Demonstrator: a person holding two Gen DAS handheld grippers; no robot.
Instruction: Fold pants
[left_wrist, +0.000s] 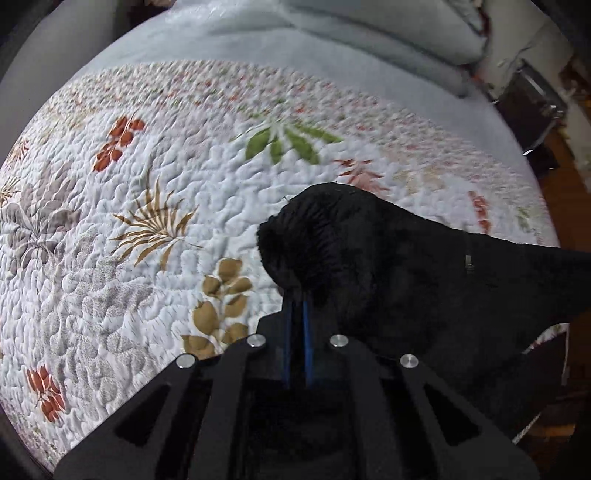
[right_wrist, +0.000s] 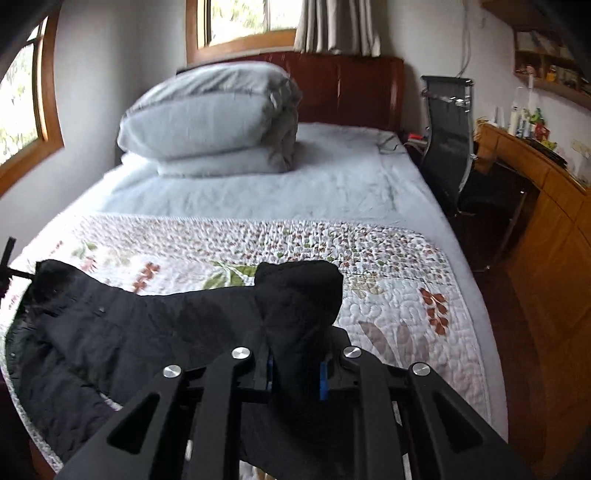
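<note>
Black pants (left_wrist: 406, 266) hang stretched between my two grippers above a floral quilt (left_wrist: 147, 221) on a bed. My left gripper (left_wrist: 297, 295) is shut on one bunched end of the pants. My right gripper (right_wrist: 297, 354) is shut on the other bunched end of the pants (right_wrist: 147, 325); the cloth sags to the left and drapes onto the quilt (right_wrist: 388, 295). The left gripper (right_wrist: 7, 273) shows at the far left edge of the right wrist view. The fingertips of both grippers are hidden by cloth.
A folded grey duvet (right_wrist: 210, 118) lies at the head of the bed by the wooden headboard (right_wrist: 351, 88). A black chair (right_wrist: 450, 140) and a wooden desk (right_wrist: 535, 177) stand to the right of the bed. Windows (right_wrist: 22, 103) are on the left.
</note>
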